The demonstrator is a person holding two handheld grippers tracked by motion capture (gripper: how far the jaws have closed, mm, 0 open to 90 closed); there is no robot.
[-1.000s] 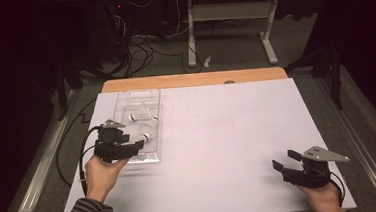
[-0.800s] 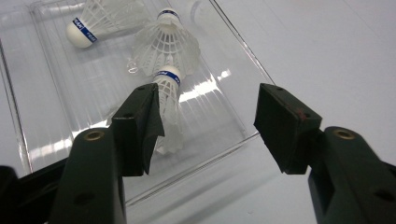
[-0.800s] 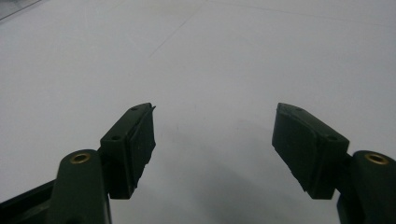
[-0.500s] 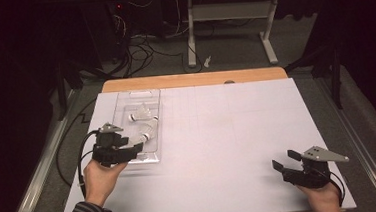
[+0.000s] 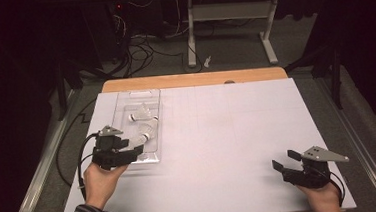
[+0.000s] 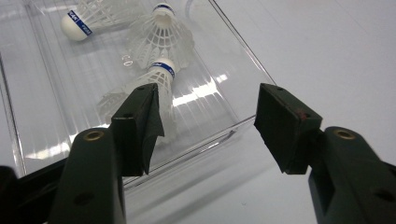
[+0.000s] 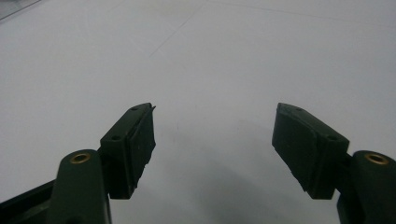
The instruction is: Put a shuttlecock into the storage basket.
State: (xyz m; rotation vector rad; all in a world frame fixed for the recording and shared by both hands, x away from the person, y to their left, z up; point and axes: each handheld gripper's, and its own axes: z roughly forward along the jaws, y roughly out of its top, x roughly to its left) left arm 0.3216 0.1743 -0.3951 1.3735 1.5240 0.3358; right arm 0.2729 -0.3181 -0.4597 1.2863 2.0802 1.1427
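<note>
Nearest to the person, the right gripper rests low at the near right corner of the white table, its jaws spread apart over bare surface and holding nothing. At the near left, the left gripper is also released and empty; its jaws stand wide at the near end of the clear tray, one jaw above the tray floor and the other outside its side wall. Just beyond them, inside the tray, lies the closest shuttlecock, with two other shuttlecocks farther in. I judge the step in hand as the reach for a shuttlecock. For the next move, the left gripper should go forward and down, bring both jaws inside the tray around the closest shuttlecock, then close gently, because the feathers look fragile.
</note>
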